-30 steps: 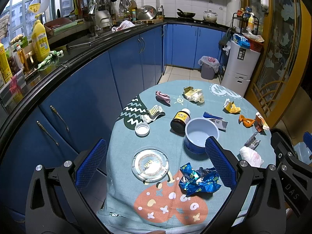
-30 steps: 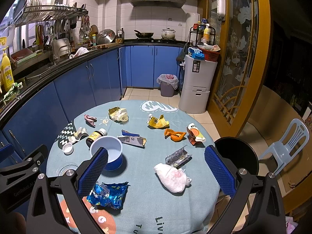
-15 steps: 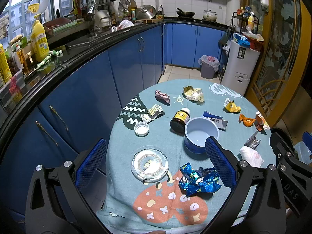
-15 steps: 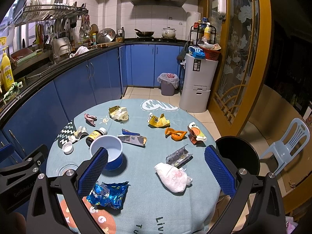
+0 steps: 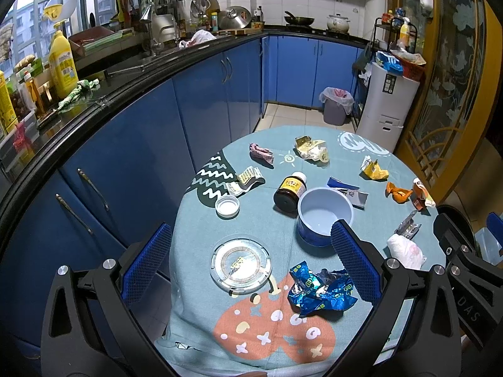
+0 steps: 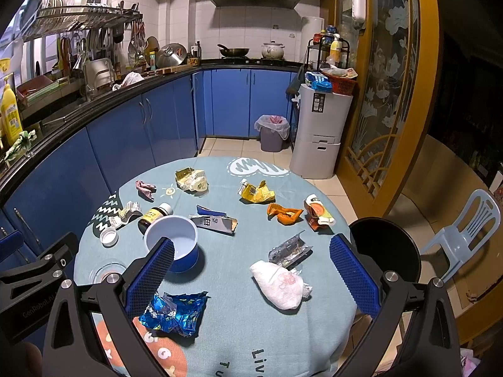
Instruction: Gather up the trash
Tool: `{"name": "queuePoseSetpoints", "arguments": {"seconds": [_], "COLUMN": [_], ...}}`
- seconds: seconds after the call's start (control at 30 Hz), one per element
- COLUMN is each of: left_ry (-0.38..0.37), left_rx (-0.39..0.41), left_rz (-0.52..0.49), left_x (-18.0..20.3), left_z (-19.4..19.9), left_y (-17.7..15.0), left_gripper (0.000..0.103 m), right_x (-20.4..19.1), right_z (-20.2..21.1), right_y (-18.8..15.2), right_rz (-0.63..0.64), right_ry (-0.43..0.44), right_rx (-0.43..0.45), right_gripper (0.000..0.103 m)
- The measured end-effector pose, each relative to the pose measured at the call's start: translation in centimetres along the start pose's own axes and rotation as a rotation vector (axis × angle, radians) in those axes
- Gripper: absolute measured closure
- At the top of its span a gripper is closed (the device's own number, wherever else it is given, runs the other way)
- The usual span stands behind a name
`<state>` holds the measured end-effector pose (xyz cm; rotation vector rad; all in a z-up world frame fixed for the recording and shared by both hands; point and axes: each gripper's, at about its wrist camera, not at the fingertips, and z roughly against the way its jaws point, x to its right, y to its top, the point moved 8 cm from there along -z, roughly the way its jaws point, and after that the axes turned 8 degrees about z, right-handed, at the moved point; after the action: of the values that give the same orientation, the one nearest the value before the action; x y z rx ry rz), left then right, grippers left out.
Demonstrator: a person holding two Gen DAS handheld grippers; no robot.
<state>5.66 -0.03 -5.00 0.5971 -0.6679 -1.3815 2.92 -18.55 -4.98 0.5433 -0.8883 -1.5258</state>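
nothing has been picked up yet, so this looks like the opening step: choosing the first piece of trash. both the left tongs [image 5: 251, 257] and the right tongs [image 6: 250, 268] hang above the near edge of the round tabletop [image 6: 251, 339], spread wide and holding nothing.

the trash lies scattered over the cloth. nearest is the crumpled blue foil wrapper [image 6: 174, 311], close to the left finger of the right tongs, and the white wad [image 6: 279, 284], which sits between that tool's fingers in its own view. just behind the wad is a silver blister pack [image 6: 290, 251]. farther off lie an orange wrapper [image 6: 284, 213], yellow wrappers [image 6: 256, 191] and a flattened carton [image 6: 213, 220].

the blue bowl [image 5: 323, 216] stands mid-table beside a tipped brown bottle [image 5: 289, 190]; whether the bowl is the collecting vessel i cannot tell.

the likely next move is to lower 1 tool over a near piece, probably the wad or the foil, and close. foil is springy and thin, so the fingers would need to reach cloth level.
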Motion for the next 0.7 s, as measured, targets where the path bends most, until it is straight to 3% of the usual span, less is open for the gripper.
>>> {"name": "queuePoseSetpoints", "arguments": {"seconds": [0.7], "left_ry": [-0.002], "left_rx": [-0.004], "left_rz": [0.001], "left_x": [0.1], "left_z": [0.3], "left_y": [-0.1], "left_gripper": [0.003], "right_x": [-0.7], "right_z": [-1.3], "right_y": [-0.7], "right_rz": [0.0], "right_ry": [0.003], "right_rx": [-0.008], "right_gripper": [0.006]}}
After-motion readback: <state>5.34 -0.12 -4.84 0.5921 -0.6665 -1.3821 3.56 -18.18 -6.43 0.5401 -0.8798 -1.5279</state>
